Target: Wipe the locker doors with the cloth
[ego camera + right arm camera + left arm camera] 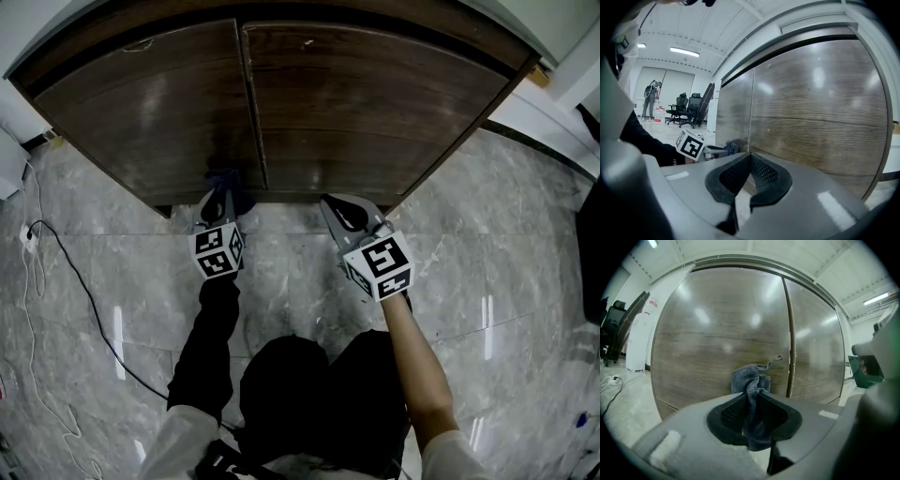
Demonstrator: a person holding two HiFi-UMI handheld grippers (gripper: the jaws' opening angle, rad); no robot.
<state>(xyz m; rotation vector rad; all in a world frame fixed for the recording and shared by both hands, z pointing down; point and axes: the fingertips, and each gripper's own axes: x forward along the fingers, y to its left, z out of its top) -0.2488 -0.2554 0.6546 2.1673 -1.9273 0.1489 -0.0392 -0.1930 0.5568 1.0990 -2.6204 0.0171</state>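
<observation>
Two dark wood locker doors (281, 94) stand side by side with a narrow seam between them. My left gripper (221, 192) is shut on a blue-grey cloth (751, 383), which bunches against the low part of the left door (717, 343) just left of the seam (790, 348). The cloth shows as a dark bundle (227, 180) in the head view. My right gripper (330, 202) hangs close in front of the bottom of the right door (820, 108). Its jaws meet at the tips and hold nothing.
The grey marble floor (281, 281) runs under the locker. A black cable (75, 281) trails across it at the left, near a white plug (26, 236). Office chairs (686, 108) and a person (650, 96) stand far off at the left of the right gripper view.
</observation>
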